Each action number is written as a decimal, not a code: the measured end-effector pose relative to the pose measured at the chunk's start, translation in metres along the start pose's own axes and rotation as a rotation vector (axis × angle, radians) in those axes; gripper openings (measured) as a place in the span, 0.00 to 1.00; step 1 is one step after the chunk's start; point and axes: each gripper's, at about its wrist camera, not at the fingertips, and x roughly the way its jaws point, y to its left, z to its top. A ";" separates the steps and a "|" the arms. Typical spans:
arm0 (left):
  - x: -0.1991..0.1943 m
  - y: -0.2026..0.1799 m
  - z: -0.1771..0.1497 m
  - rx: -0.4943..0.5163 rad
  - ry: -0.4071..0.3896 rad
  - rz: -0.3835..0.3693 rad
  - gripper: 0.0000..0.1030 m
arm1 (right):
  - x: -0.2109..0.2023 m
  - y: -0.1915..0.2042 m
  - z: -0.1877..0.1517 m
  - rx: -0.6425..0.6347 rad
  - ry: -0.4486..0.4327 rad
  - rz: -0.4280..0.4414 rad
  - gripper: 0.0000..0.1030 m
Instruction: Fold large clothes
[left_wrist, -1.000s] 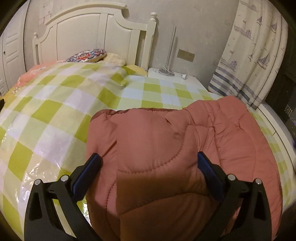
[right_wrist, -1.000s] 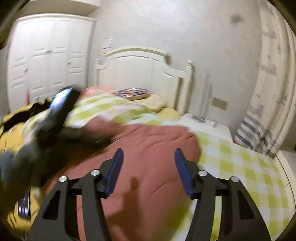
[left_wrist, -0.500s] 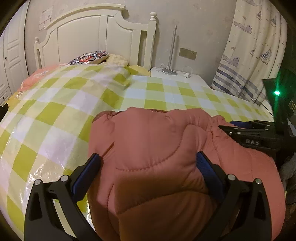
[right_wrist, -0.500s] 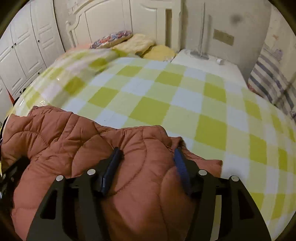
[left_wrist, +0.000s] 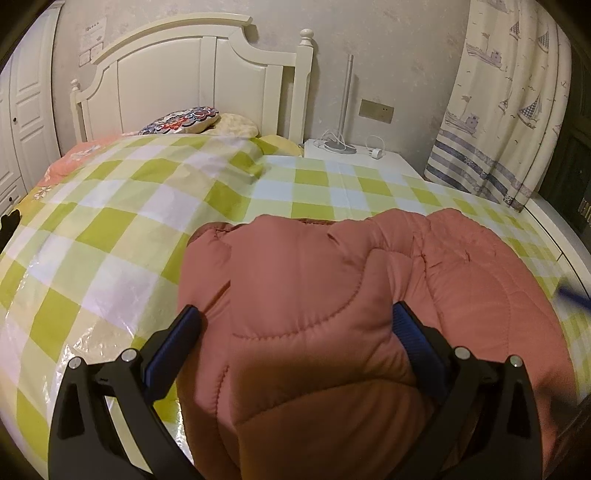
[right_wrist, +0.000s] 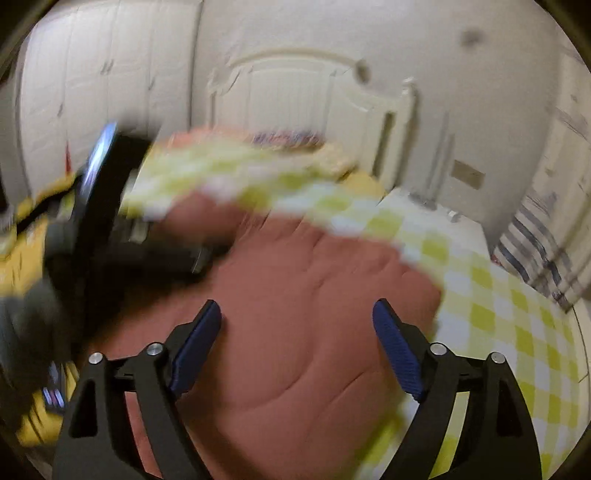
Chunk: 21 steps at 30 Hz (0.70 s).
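While the left tool (left_wrist: 291, 328) stands with its blue pads (left_wrist: 173, 347) set wide against a thick fold of the pink quilted jacket (left_wrist: 332, 280), pinching that bulge, the garment lies bunched on the green-and-white checked bedspread (left_wrist: 110, 236) of the bed, near its foot. Behind it stand the white headboard (left_wrist: 192, 81) and, further right, a nightstand (left_wrist: 354, 155) and a sailboat curtain (left_wrist: 506, 103). In the blurred right wrist view, the right tool (right_wrist: 297, 343) has just been opening; its jaws stand spread above the jacket (right_wrist: 303, 295), with no cloth between them.
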 end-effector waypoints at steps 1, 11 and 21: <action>0.000 0.000 0.000 0.002 0.000 0.003 0.98 | 0.004 0.008 -0.010 -0.018 -0.024 -0.037 0.81; -0.001 -0.001 0.000 0.003 -0.001 0.012 0.98 | -0.049 0.038 -0.014 -0.018 -0.123 0.003 0.84; -0.001 -0.004 0.000 0.008 0.002 0.015 0.98 | -0.030 0.058 -0.041 -0.081 -0.083 -0.030 0.87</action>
